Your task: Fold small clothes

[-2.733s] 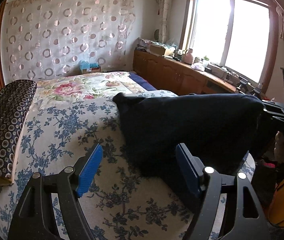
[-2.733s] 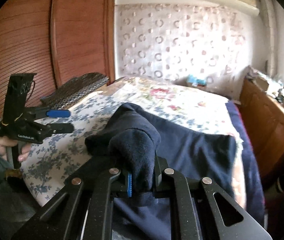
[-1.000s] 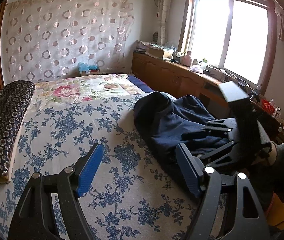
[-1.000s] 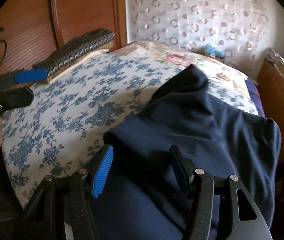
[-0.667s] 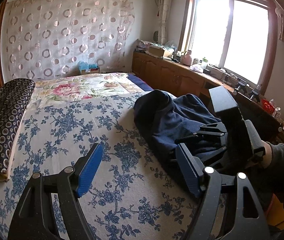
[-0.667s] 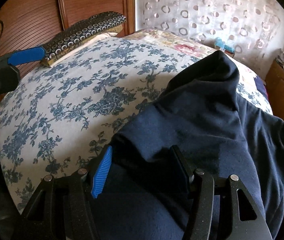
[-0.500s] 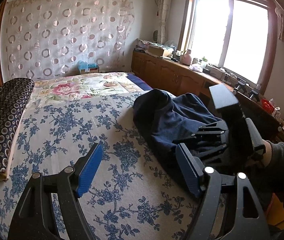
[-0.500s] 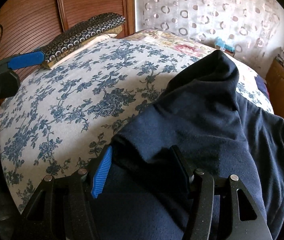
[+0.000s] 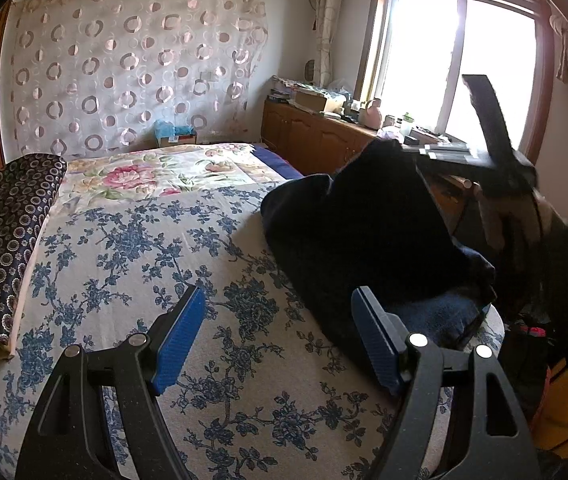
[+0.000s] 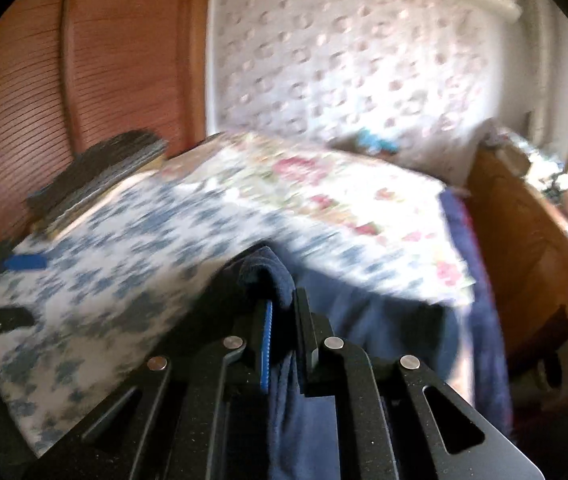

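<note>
Right claw [image 10: 281, 316] just clenched on navy garment [image 10: 312, 420], now lifted off bed [image 9: 131, 248], left claw [image 9: 279, 340] released

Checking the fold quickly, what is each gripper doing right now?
Left gripper: open, empty.
Right gripper: jaws just closed, shut on the navy garment.

No readable text, labels, brands or numbers in either view.
</note>
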### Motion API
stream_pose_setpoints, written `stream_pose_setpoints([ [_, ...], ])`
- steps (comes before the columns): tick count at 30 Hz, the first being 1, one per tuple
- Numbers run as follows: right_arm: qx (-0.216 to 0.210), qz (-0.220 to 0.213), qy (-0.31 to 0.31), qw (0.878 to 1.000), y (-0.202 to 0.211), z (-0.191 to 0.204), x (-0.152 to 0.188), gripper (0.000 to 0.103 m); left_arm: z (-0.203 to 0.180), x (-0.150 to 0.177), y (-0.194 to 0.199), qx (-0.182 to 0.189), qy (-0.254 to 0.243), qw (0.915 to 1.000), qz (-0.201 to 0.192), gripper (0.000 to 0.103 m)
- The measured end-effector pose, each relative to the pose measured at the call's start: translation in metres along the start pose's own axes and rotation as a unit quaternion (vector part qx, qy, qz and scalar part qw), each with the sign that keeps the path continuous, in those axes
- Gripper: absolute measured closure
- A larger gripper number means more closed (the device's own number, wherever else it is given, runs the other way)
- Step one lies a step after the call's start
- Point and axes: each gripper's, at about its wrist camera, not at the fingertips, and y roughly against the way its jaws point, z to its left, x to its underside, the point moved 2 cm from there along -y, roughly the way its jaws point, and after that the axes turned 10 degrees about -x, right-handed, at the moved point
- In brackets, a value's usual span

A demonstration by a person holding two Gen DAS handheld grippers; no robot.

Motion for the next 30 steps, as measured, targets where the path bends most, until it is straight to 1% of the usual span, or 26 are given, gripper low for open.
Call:
stream_pose_setpoints([
  [2,0.032,0.002,-0.01,0.999,0.0,-0.021,-0.006,0.094,-0.001,0.001,-0.001,0.001,-0.001,1.0,0.001,0.027],
  [5,0.092,0.018,-0.024,0.995,-0.012,-0.049,-0.008,0.094,-0.001,0.002,-0.001,0.002,-0.002,1.0,0.003,0.027],
  [8,0.161,0.047,-0.054,0.984,-0.031,-0.075,-0.002,0.094,-0.001,0.002,-0.003,0.002,-0.004,1.0,0.006,0.027],
  [9,0.173,0.054,-0.061,0.982,-0.035,-0.081,0.0,0.093,-0.001,0.002,-0.003,0.001,-0.003,1.0,0.007,0.027],
  [10,0.178,0.059,-0.072,0.98,-0.038,-0.086,0.002,0.086,0.0,0.002,-0.004,0.001,-0.003,1.0,0.009,0.027],
  [11,0.179,0.059,-0.083,0.979,-0.039,-0.087,0.003,0.074,0.0,0.003,-0.005,0.002,-0.002,0.9999,0.01,0.027],
  [12,0.175,0.056,-0.089,0.979,-0.037,-0.087,0.005,0.073,0.0,0.003,-0.006,0.002,-0.002,0.9999,0.01,0.027],
  [17,0.136,0.04,-0.089,0.986,-0.018,-0.069,0.015,0.072,-0.004,0.002,-0.01,0.006,-0.006,0.9998,0.015,0.027],
  [18,0.127,0.04,-0.088,0.987,-0.011,-0.075,0.02,0.072,-0.005,0.002,-0.011,0.007,-0.008,0.9998,0.016,0.027],
  [20,0.112,0.043,-0.083,0.989,-0.001,-0.069,0.029,0.072,-0.007,0.001,-0.012,0.007,-0.011,0.9998,0.017,0.027],
  [25,0.08,0.047,-0.09,0.992,0.034,-0.05,0.063,0.072,-0.012,0.002,-0.014,0.013,-0.01,0.9996,0.023,0.027],
  [30,0.066,0.056,-0.099,0.991,0.067,-0.03,0.098,0.071,-0.026,0.006,-0.02,0.022,-0.022,0.9988,0.037,0.027],
])
